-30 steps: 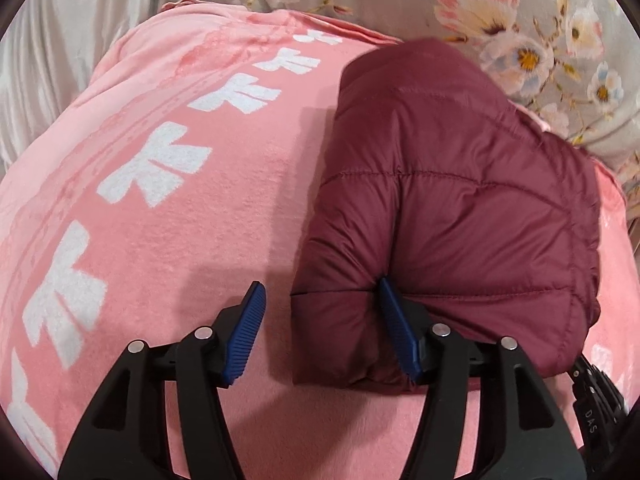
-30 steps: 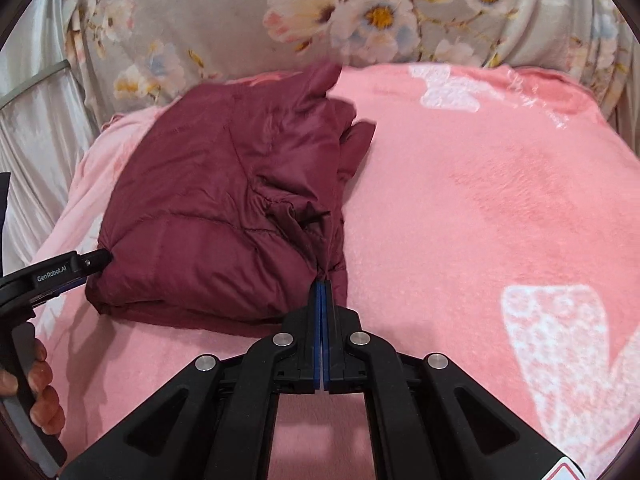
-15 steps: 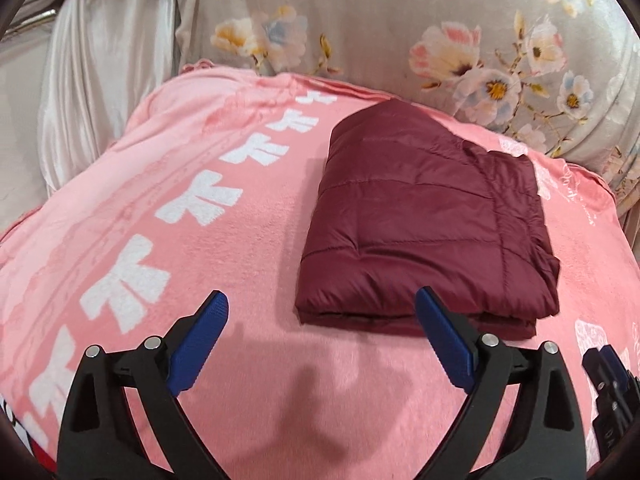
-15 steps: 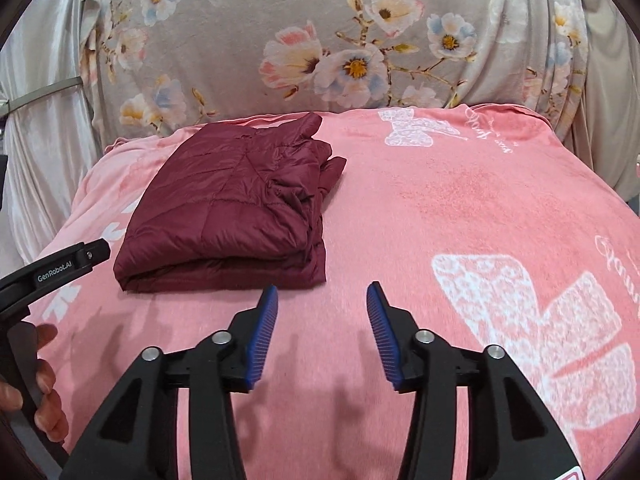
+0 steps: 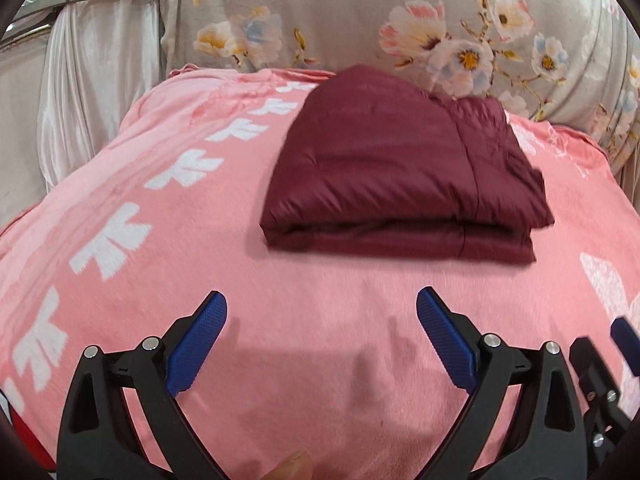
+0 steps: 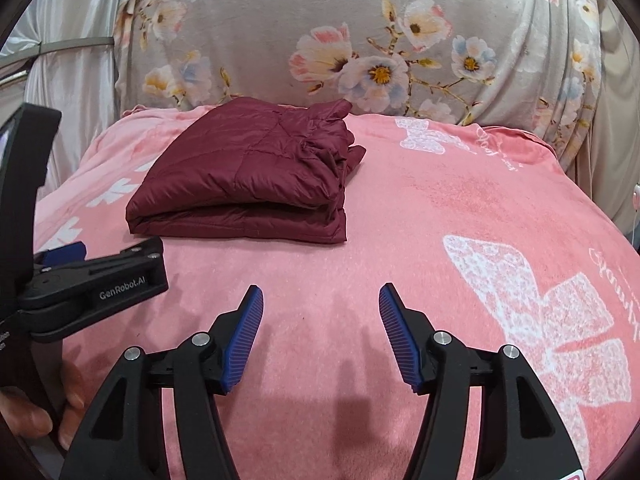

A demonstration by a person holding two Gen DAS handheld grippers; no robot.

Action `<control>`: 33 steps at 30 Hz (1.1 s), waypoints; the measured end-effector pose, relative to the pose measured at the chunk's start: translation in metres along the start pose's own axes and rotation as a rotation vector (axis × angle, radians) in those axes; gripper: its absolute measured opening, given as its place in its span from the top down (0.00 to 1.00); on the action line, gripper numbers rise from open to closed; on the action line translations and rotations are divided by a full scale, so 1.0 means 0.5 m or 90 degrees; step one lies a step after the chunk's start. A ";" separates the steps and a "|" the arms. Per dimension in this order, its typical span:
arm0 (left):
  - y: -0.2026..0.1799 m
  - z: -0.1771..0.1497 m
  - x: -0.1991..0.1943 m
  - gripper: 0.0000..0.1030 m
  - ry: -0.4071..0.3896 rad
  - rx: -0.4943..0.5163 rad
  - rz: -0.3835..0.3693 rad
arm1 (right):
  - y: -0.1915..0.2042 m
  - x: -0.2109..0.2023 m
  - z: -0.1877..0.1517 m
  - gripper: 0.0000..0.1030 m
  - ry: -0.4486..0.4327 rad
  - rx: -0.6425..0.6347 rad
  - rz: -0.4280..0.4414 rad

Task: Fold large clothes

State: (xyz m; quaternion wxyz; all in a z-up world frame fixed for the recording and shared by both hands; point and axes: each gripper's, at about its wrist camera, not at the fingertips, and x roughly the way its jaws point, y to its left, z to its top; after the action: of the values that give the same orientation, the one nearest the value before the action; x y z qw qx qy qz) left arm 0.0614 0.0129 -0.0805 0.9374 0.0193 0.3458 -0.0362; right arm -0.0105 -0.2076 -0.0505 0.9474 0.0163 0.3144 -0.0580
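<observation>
Right wrist view: folded maroon jacket (image 6: 244, 184) at eleven o'clock on a pink blanket (image 6: 440, 208). Right claw (image 6: 320, 328) has just been opening, left claw (image 5: 320, 340) gapes wide, both empty. Puffy layers could spring open unpressed.

Right gripper (image 5: 622, 340) cut off at the left wrist frame's right edge. Pink blanket (image 5: 320, 340) runs past both frames' lower edges. Its script lettering (image 6: 618, 280) is unreadable.

Pink blanket (image 6: 420, 216) with white bow and butterfly prints covers the surface. Behind it, grey cloth with a flower pattern (image 6: 360, 32) hangs as backdrop. Shiny pale curtain (image 5: 92, 92) at far left, tied with a band.
</observation>
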 end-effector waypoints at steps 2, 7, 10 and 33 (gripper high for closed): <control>-0.002 0.000 -0.005 0.09 -0.010 0.001 0.004 | 0.003 0.006 0.000 0.42 0.009 0.000 -0.002; 0.002 -0.003 -0.009 0.09 -0.021 -0.007 0.000 | -0.006 0.019 0.009 0.42 0.028 0.031 0.004; 0.003 -0.002 -0.009 0.09 -0.023 -0.009 -0.001 | -0.021 0.030 0.021 0.42 0.036 0.074 0.020; -0.010 -0.003 -0.011 0.09 -0.029 0.010 0.007 | 0.004 0.050 0.027 0.41 0.051 0.041 -0.013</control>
State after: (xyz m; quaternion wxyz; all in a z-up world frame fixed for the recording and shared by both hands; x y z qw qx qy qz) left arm 0.0556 0.0084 -0.0781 0.9450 0.0281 0.3241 -0.0343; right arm 0.0178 -0.2090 -0.0548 0.9324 0.0457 0.3502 -0.0769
